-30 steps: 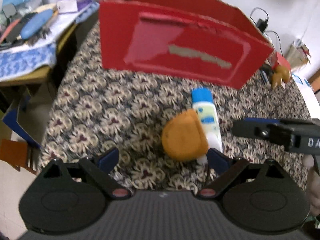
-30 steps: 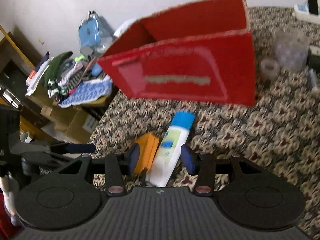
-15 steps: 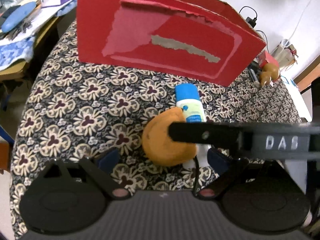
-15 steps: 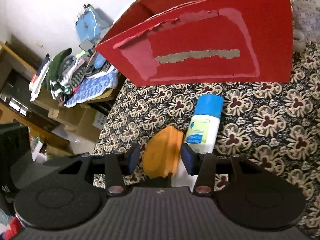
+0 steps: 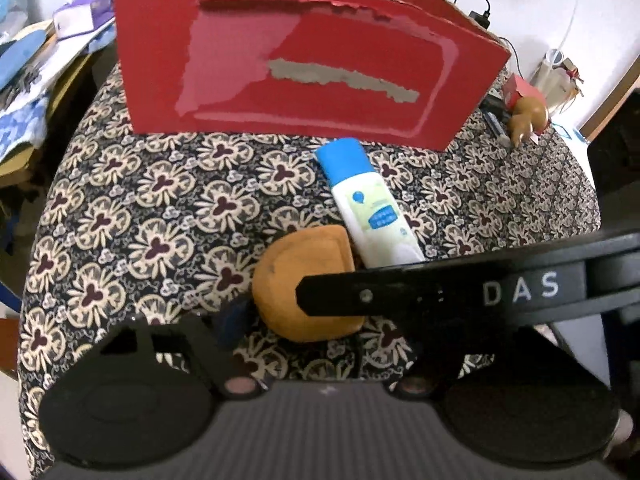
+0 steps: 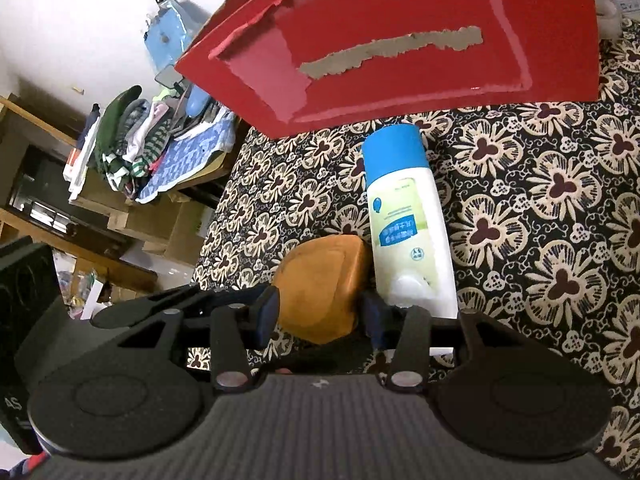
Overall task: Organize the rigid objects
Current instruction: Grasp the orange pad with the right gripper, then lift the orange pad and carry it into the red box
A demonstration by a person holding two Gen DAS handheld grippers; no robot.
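An orange rounded object lies on the patterned tablecloth, touching a white bottle with a blue cap. A big red cardboard box stands behind them. My right gripper is open, its two blue pads either side of the orange object. One of its fingers crosses the left wrist view over the object. My left gripper is open, its left pad beside the orange object; its right pad is hidden behind the right gripper.
A brown figurine and small red box sit at the table's back right. A cluttered side desk with clothes and papers stands to the left, past the table edge.
Both grippers moved forward and lower toward the orange object. The right gripper's pads now bracket it, and the left gripper's left pad has come up beside it.
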